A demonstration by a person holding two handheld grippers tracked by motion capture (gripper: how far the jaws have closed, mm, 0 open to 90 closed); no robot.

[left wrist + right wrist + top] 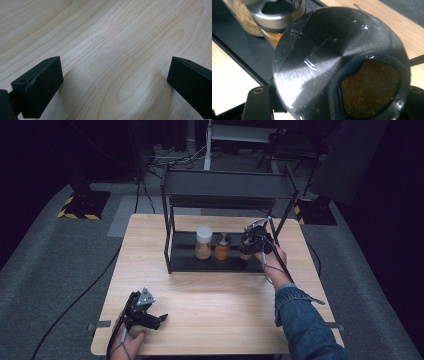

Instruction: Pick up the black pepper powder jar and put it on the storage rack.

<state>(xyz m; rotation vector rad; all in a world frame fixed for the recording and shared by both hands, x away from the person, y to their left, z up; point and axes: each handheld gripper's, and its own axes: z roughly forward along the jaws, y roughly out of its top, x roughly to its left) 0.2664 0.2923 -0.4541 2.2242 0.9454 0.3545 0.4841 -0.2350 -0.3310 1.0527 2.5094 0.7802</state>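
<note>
Plainly, right tool (251, 241): reached into the lower shelf (187, 260) of the black rack (227, 185), its jaws set on either side of a jar with a shiny metal lid (332, 60); they look closed on it, though the lid hides the contact.
Held jar: at the right end of the shelf row, brown contents showing through the lid's opening (369, 87), probably being placed or taken.
Neighbours: orange jar (222, 248) just beside it, white-capped jar (203, 243) further left, likely kept in a tidy row.
Left tool (145, 316): jaws wide apart, holding nothing, low over the bare tabletop (112, 50), seemingly parked clear of the work.
</note>
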